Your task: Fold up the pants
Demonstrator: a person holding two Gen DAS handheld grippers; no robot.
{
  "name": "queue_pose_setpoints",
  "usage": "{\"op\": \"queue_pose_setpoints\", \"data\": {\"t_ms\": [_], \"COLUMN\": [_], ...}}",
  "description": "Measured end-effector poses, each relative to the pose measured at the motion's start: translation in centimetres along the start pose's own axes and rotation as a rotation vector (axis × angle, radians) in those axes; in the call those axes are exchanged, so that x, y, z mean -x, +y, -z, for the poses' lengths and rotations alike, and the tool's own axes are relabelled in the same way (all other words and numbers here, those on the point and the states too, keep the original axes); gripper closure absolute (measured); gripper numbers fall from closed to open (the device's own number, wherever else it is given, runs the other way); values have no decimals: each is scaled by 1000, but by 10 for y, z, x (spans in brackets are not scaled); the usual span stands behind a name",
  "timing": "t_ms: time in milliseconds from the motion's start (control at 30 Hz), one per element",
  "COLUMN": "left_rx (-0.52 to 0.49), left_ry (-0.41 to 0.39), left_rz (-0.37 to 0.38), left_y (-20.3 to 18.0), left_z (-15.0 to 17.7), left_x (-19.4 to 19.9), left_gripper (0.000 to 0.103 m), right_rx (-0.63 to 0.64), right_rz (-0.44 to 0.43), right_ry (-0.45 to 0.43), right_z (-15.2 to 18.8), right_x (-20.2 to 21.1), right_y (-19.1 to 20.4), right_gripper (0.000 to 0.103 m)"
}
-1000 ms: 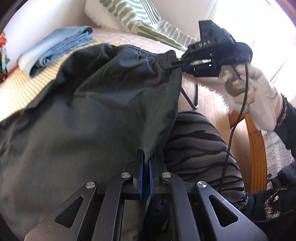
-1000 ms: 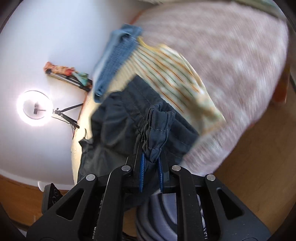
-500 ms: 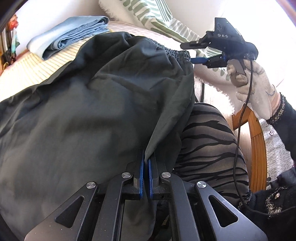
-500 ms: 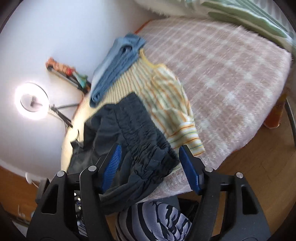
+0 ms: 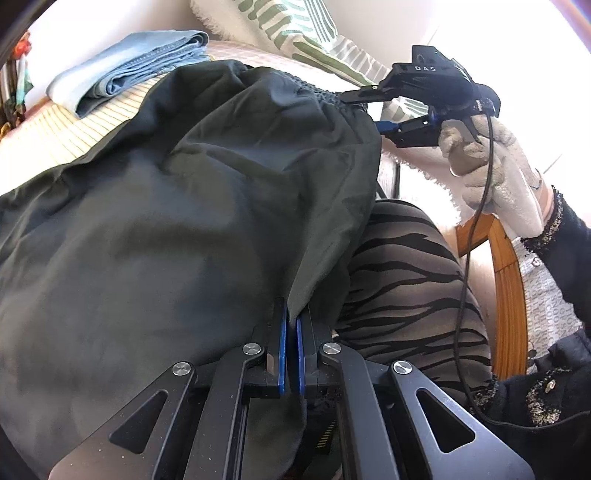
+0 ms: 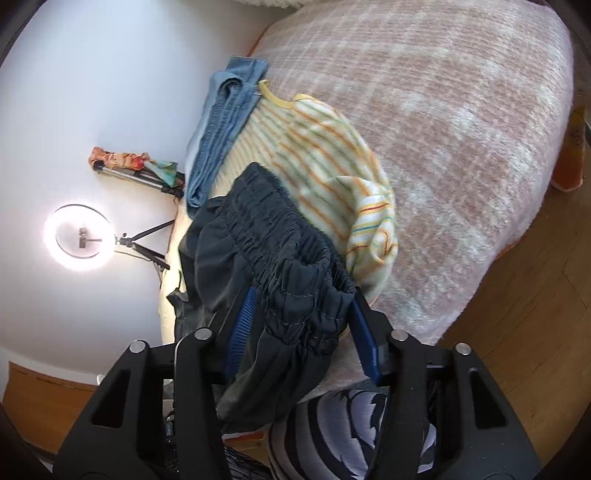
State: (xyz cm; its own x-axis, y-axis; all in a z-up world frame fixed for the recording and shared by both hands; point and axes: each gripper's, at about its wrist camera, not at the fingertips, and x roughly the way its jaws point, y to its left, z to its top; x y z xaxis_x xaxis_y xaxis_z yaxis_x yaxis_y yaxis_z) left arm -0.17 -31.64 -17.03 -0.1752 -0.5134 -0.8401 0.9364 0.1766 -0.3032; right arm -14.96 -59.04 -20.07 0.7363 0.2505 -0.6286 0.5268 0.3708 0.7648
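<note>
Dark grey-black pants (image 5: 177, 221) lie spread over the bed and my lap. My left gripper (image 5: 291, 325) is shut on an edge of the pants fabric near my knee. My right gripper (image 6: 301, 325) is open, its blue pads on either side of the gathered elastic waistband (image 6: 295, 280). In the left wrist view the right gripper (image 5: 373, 110) sits at the waistband corner (image 5: 325, 98), jaws apart.
Folded blue jeans (image 5: 136, 70) and a yellow striped garment (image 6: 325, 162) lie on the bed's pink checked blanket (image 6: 461, 129). A green striped pillow (image 5: 295, 33) lies behind. My zebra-print leg (image 5: 399, 280), a wooden chair (image 5: 509, 295) and a ring light (image 6: 79, 236) are nearby.
My right gripper let go of the waistband and opened, then moved back in so the waistband lies between its open pads. The left gripper stayed shut on the fabric.
</note>
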Motion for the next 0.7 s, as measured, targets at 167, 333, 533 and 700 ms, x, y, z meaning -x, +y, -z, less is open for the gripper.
{"op": "queue_pose_setpoints", "data": {"t_ms": [167,333,533,700], "left_rx": [144,260,368,349], "left_ry": [-109,-267,-218,-137], "left_rz": [99,-20,-110,-147], "left_y": [16,65,103,109], "left_z": [5,26,64,83], "left_x": [49,116,110,81], "left_gripper": [80,67,67,67], "right_rx": [54,140,398,330], "right_rz": [52,80,150,277], "right_ry": [-32,-99,-252,-138], "right_z": [3,9,31,27], "right_x": [4,15,51,22], "right_y": [11,41,97,55], "right_gripper": [75,80,83,83]}}
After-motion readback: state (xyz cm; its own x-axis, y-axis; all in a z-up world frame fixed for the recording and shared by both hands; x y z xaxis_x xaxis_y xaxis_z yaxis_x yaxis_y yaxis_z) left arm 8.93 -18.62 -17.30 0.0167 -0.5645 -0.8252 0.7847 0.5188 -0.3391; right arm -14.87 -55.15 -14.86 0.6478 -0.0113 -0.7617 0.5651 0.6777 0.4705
